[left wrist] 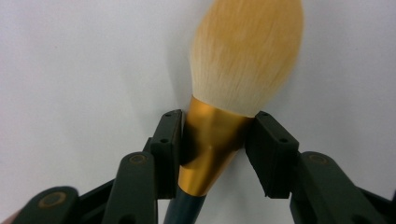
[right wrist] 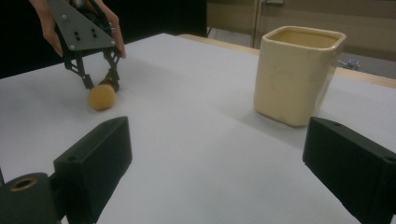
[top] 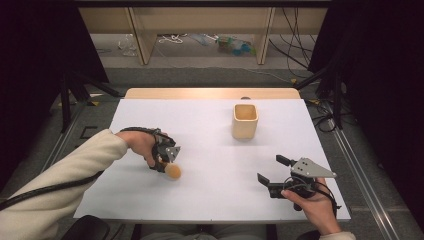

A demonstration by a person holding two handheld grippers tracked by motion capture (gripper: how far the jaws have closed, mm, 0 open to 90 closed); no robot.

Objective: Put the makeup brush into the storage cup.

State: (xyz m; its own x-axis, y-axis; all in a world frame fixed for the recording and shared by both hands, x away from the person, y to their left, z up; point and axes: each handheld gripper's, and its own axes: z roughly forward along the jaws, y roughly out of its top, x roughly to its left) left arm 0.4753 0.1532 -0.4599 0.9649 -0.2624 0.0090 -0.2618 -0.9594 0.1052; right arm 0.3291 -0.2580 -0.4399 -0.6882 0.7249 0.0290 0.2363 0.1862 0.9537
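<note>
A makeup brush (top: 173,171) with pale orange bristles, a gold ferrule and a dark handle lies on the white table (top: 215,155) at the left. My left gripper (top: 165,162) points down over it. In the left gripper view the brush (left wrist: 243,60) lies between the jaws and both pads press on its gold ferrule, so my left gripper (left wrist: 215,116) is shut on it. My right gripper (top: 270,169) rests at the front right, open and holding nothing. The right gripper view looks between its wide-apart jaws at the brush (right wrist: 102,97) and the left gripper (right wrist: 100,79) beyond.
A cream square cup (top: 244,122) stands upright at the back centre-right of the table; it also appears as the cup (right wrist: 294,79) in the right gripper view. Wooden shelving and cables lie on the floor beyond the far edge.
</note>
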